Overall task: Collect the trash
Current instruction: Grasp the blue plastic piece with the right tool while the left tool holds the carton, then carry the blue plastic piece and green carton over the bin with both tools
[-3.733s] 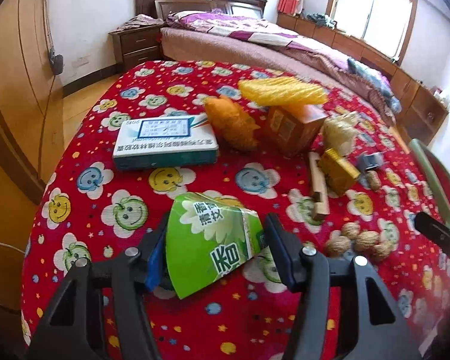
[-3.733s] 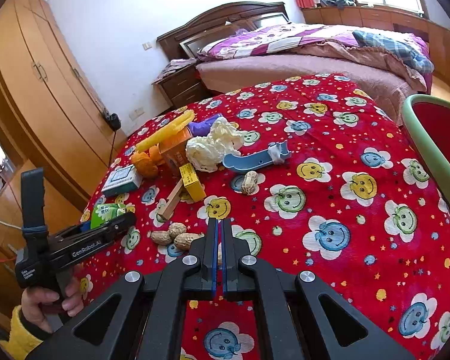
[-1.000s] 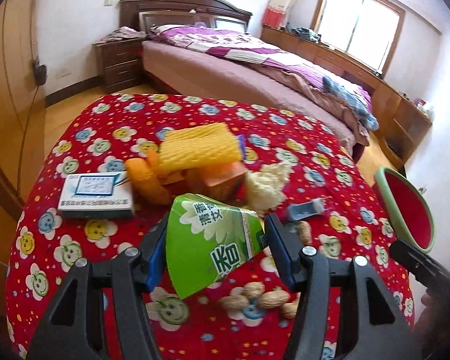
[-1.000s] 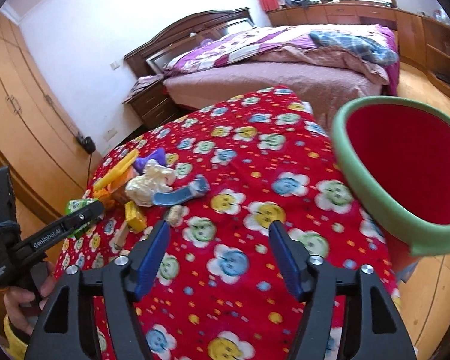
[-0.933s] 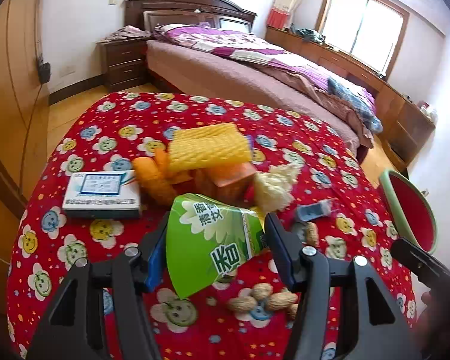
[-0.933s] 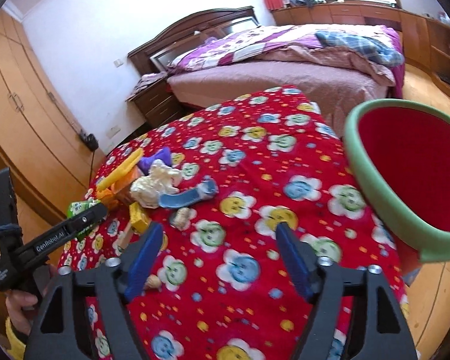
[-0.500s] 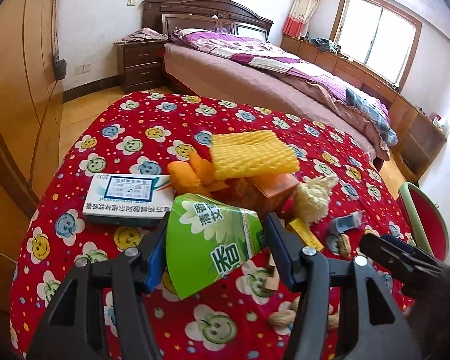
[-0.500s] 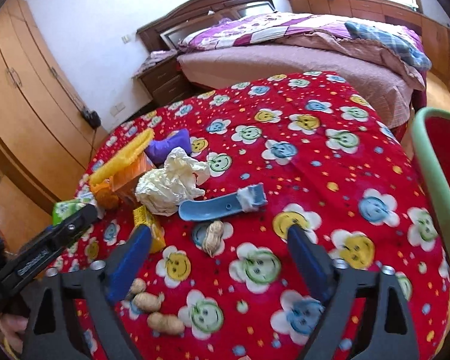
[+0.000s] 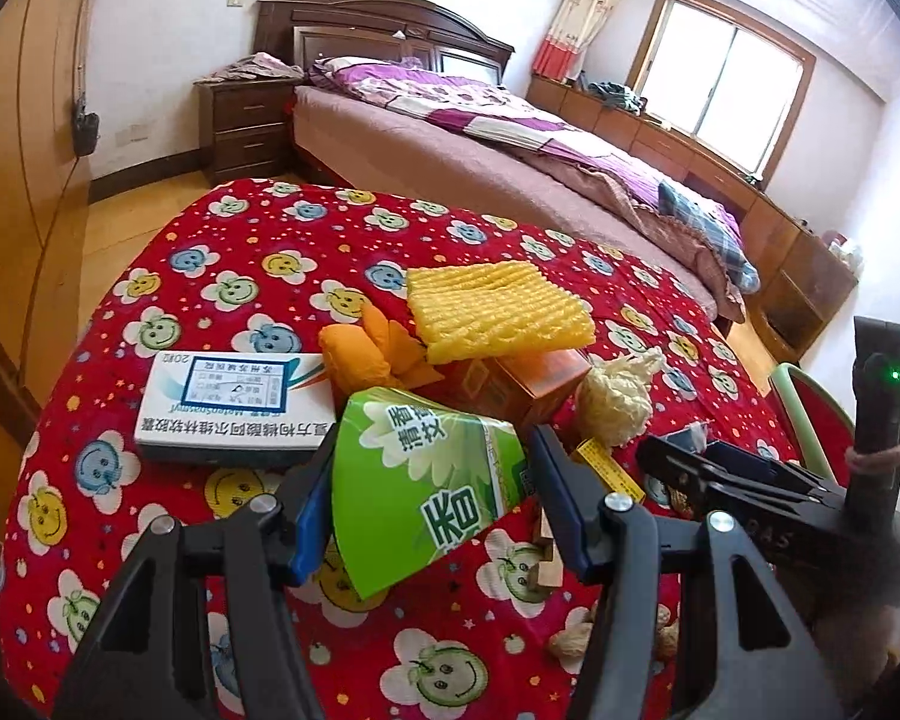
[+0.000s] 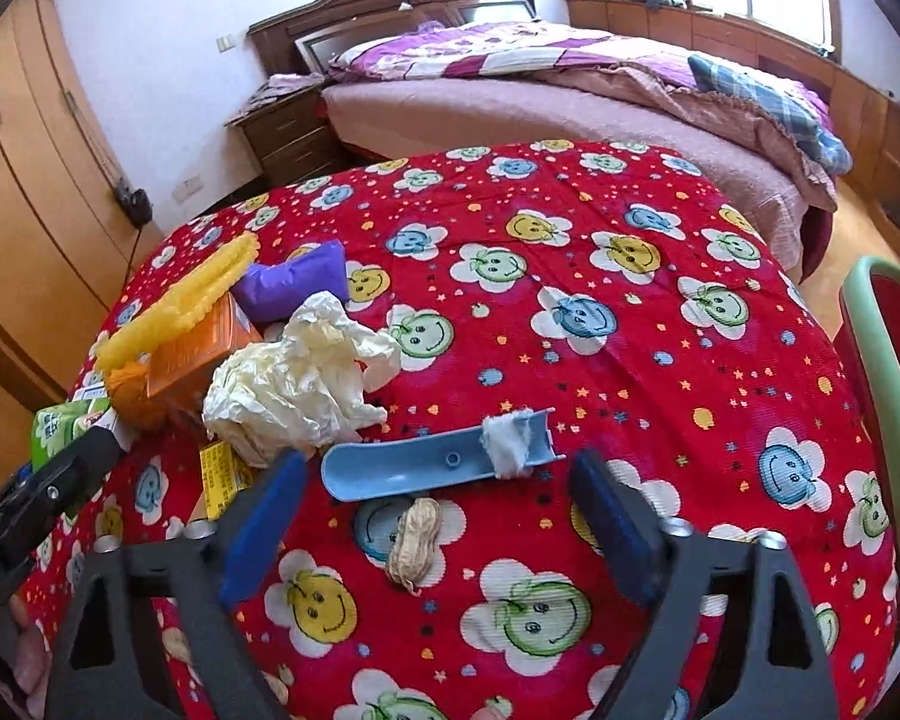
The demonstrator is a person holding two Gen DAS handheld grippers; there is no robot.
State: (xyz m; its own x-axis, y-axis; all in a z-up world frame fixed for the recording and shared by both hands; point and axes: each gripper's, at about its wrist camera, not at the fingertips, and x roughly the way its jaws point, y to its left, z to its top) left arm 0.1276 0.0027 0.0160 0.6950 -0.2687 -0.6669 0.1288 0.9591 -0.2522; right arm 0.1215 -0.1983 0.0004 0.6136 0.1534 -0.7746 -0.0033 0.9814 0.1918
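My left gripper (image 9: 432, 510) is shut on a green paper carton (image 9: 426, 492) and holds it above the red flowered tablecloth (image 9: 240, 264). My right gripper (image 10: 435, 480) hovers low over a blue plastic scoop (image 10: 426, 468) with a white wad stuck on it. A peanut (image 10: 414, 543) lies just below the scoop. Its jaws are closing, both things lie between them, and the pads touch neither. Crumpled cream paper (image 10: 294, 378) sits just left of the scoop. The right gripper (image 9: 720, 474) also shows at the right of the left wrist view.
A pile on the left holds yellow foam netting (image 9: 492, 312), an orange box (image 9: 510, 378), a purple bag (image 10: 294, 282), a white and blue medicine box (image 9: 228, 408) and a small yellow box (image 10: 219, 477). Loose peanuts (image 9: 570, 639) lie near. A green-rimmed red bin (image 10: 882, 420) stands at the table's right edge.
My right gripper swung left from the red bin and came down over the blue scoop, its jaws widening and then narrowing. The left gripper kept the carton and drifted slightly.
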